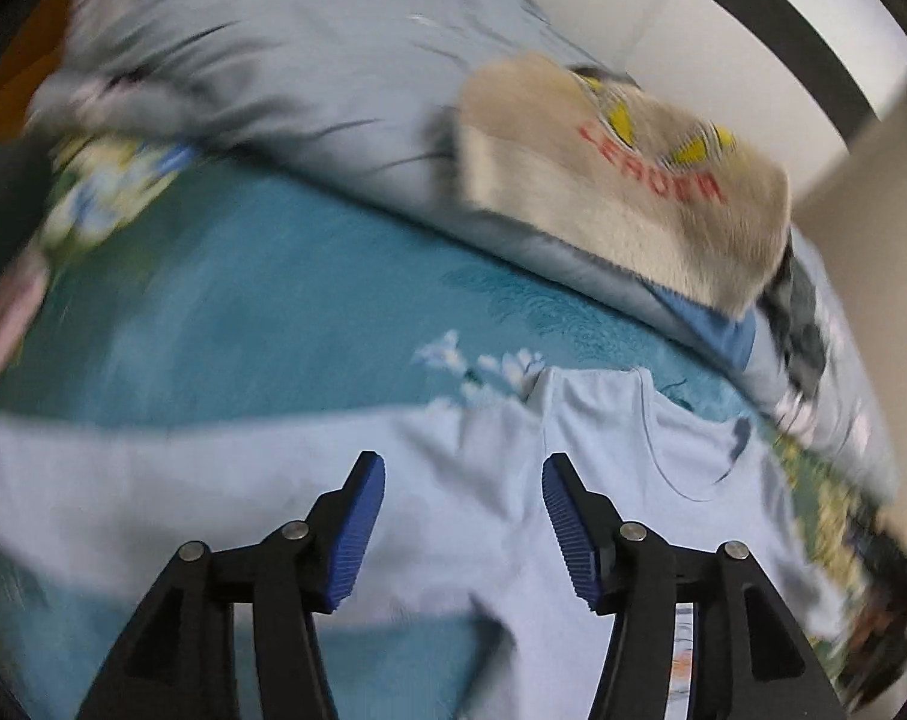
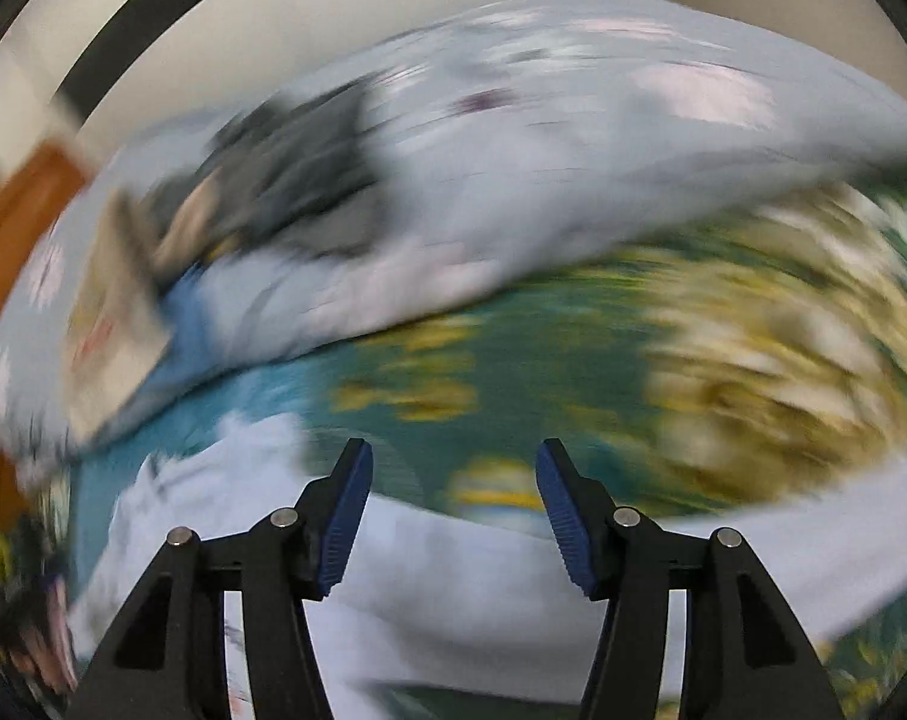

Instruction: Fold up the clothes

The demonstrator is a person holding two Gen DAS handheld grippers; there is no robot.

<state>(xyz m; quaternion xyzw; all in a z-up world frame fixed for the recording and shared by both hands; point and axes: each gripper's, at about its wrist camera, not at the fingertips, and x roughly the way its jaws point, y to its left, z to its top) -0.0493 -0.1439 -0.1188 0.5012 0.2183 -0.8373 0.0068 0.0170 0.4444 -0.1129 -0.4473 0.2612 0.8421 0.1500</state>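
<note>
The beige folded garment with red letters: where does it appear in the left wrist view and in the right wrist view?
Left wrist view: the beige folded garment lies upper right, on the pale blue duvet.
Right wrist view: a blurred beige shape at the left edge, on the same duvet, is probably it; no letters are readable.
Shared landmark: the light blue T-shirt spread under both grippers.

Even indoor light, heavy motion blur in right view, fisheye-curved dark edges, soft shadows

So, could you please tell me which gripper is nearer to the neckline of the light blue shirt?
Left. The left gripper hangs open just beside the neckline of the light blue shirt; the right gripper, also open, is over another part of the shirt, neckline unseen.
</note>
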